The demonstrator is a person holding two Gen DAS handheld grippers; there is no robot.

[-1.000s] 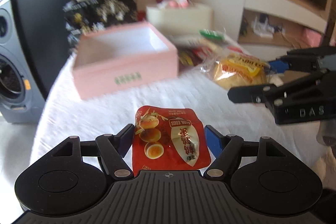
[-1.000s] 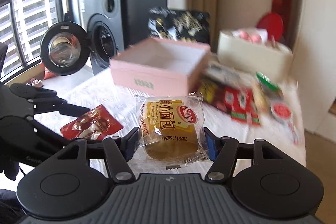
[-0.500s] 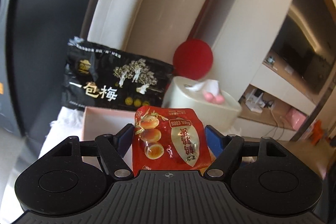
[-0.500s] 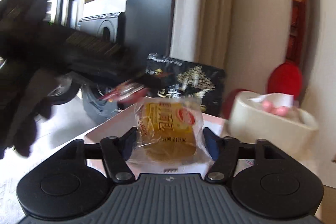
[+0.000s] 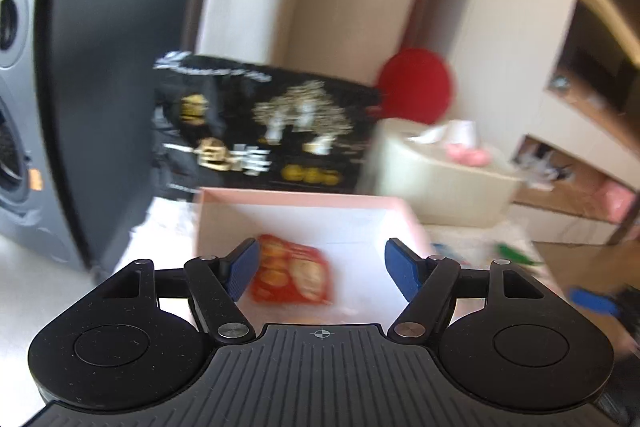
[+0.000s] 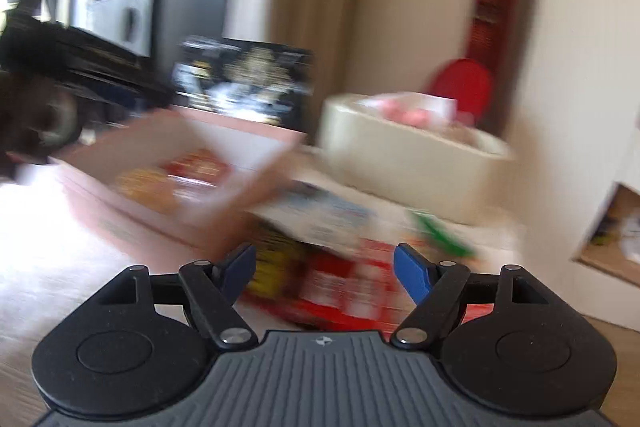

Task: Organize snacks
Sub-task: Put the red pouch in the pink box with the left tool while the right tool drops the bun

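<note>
Both snack packs have left the jaws since earlier frames: red egg pack [image 5: 292,277] and bread pack [image 6: 146,187] now lie in pink box [image 5: 304,197], so 2 items sorted. L gripper [image 5: 322,267]: wide, closing slightly, empty. R gripper [image 6: 324,273]: opening, empty, above loose snacks [image 6: 340,287] at 6 o'clock.

The pink box [image 5: 304,215] stands open-topped, with free room above its white floor; a red packet [image 5: 294,277] lies inside. A black bag [image 5: 264,125] stands upright behind its far wall, blocking that side. A cream tub [image 6: 412,155] stands near its right. Loose packets [image 6: 340,275] crowd the cloth right of the box. White tabletop [image 6: 48,267] at left is bare.
</note>
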